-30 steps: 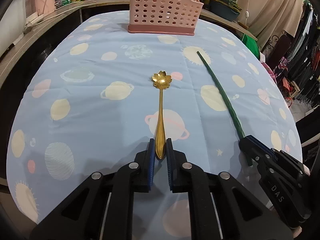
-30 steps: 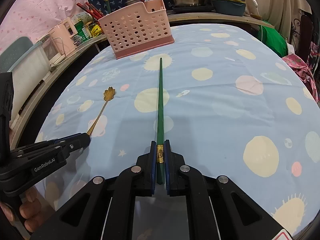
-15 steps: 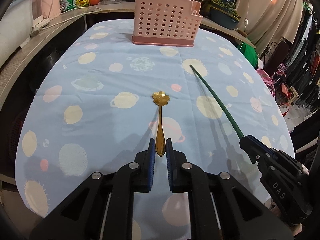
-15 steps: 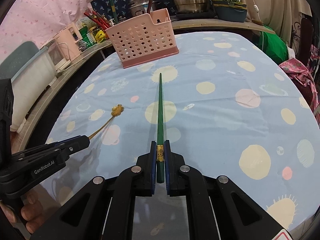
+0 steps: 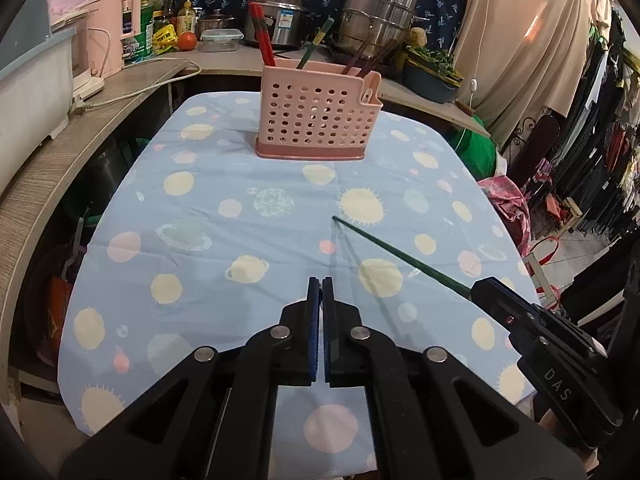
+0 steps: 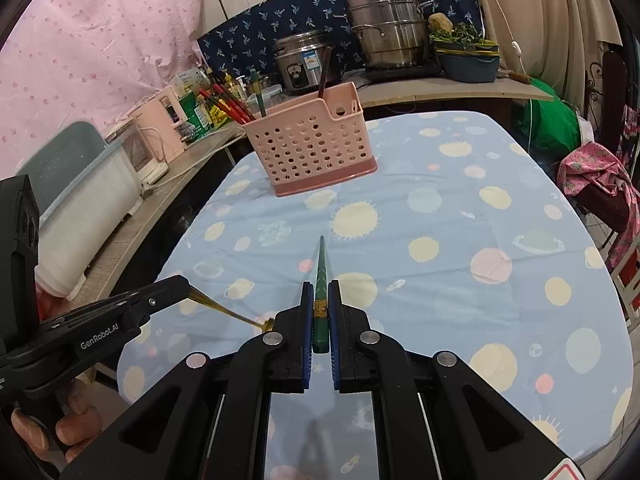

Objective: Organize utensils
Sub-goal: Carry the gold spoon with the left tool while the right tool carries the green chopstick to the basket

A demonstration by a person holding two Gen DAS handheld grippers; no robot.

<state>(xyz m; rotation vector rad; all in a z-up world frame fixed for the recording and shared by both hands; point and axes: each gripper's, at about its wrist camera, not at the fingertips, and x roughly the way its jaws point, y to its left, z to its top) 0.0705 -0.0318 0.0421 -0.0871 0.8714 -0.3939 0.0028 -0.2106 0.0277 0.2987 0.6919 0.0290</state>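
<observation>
Left gripper (image 5: 321,282): the jaws are together. In its own view nothing shows between them, but the right wrist view shows the gold spoon (image 6: 224,309) coming out of its tip, so the jaws are clamped on the spoon's handle end. The spoon hangs down and to the side, above the tabletop (image 5: 200,216).

Right gripper (image 6: 320,284): the jaws are clamped on the thick end of the green chopstick (image 6: 321,276). The chopstick points forward, toward the pink basket (image 6: 308,146), and is lifted off the cloth.

Pink basket: it stands at the far end of the tabletop, well apart from both grippers. Red, green and brown chopsticks already stand in it.

Done, as I judge: both loose utensils are picked up, and no other utensil lies on the cloth.

Left to do: carry the spoon and the chopstick to the basket and drop each in a compartment. Which compartment fits which, I cannot tell.

Around: steel pots (image 5: 376,16), a rice cooker (image 6: 300,60), a pink appliance (image 5: 112,36) and bottles stand on the counter behind.

In the way: the cloth between the grippers and the basket is free. The sticks already leaning in the basket could catch the incoming ones, and the two grippers are near each other.
</observation>
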